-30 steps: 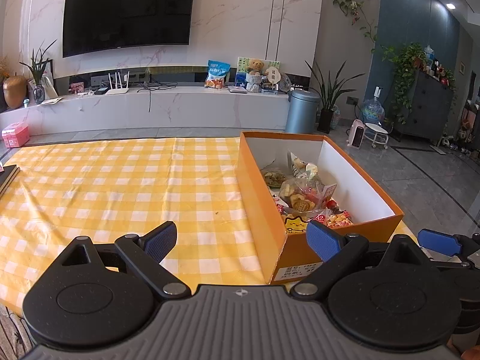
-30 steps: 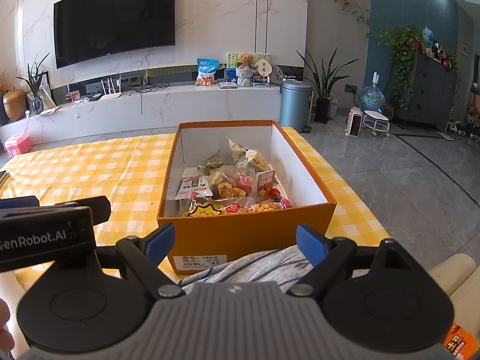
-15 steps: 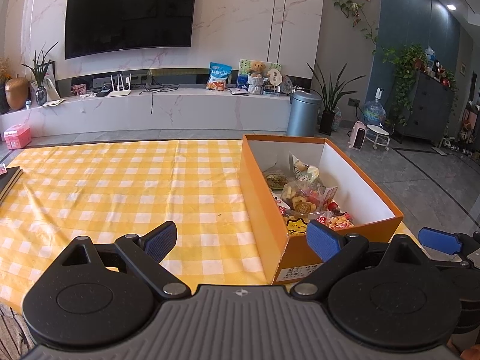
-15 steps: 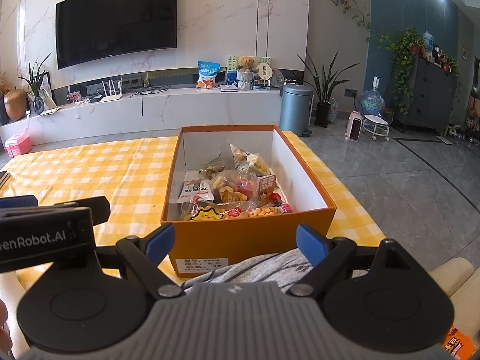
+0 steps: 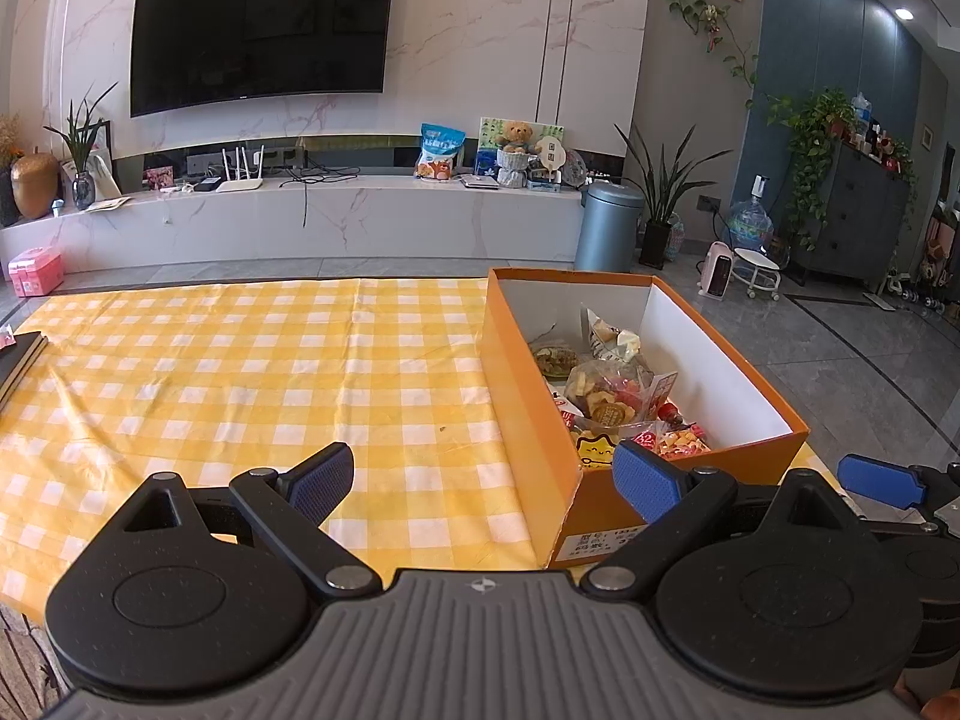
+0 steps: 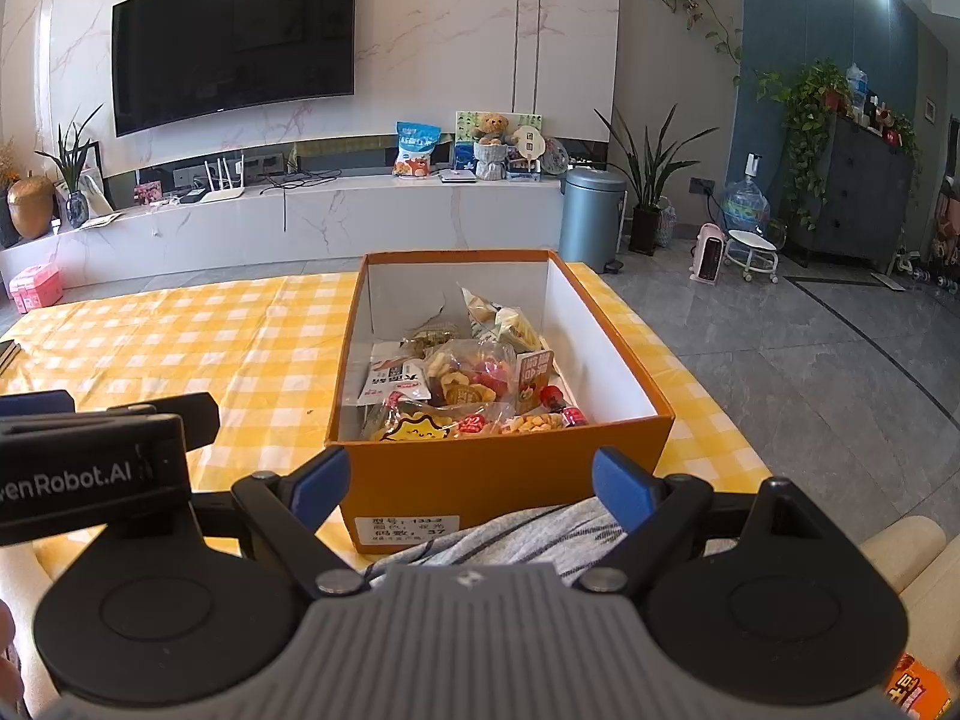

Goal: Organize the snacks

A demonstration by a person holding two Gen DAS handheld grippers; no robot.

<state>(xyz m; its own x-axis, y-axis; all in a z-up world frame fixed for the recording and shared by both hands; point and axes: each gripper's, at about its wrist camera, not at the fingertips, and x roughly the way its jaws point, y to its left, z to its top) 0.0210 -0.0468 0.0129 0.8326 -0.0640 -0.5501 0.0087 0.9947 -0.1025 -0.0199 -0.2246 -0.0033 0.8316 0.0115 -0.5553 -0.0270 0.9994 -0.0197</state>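
An orange cardboard box (image 5: 522,408) stands open on the yellow checked tablecloth (image 5: 240,372), with several snack packets (image 5: 606,402) piled in its near half. My left gripper (image 5: 483,480) is open and empty, hovering just short of the box's near left corner. In the right wrist view the same box (image 6: 498,462) sits straight ahead, its snack packets (image 6: 462,384) in plain sight. My right gripper (image 6: 473,483) is also open and empty, level with the box's front wall. The right gripper's blue pad (image 5: 876,480) shows at the far right of the left wrist view.
A dark book (image 5: 18,360) lies at the cloth's left edge. Grey striped fabric (image 6: 528,534) lies below the box front. An orange packet (image 6: 912,690) rests on a cream cushion (image 6: 900,546) at lower right. The left gripper's black body (image 6: 90,468) fills the left side.
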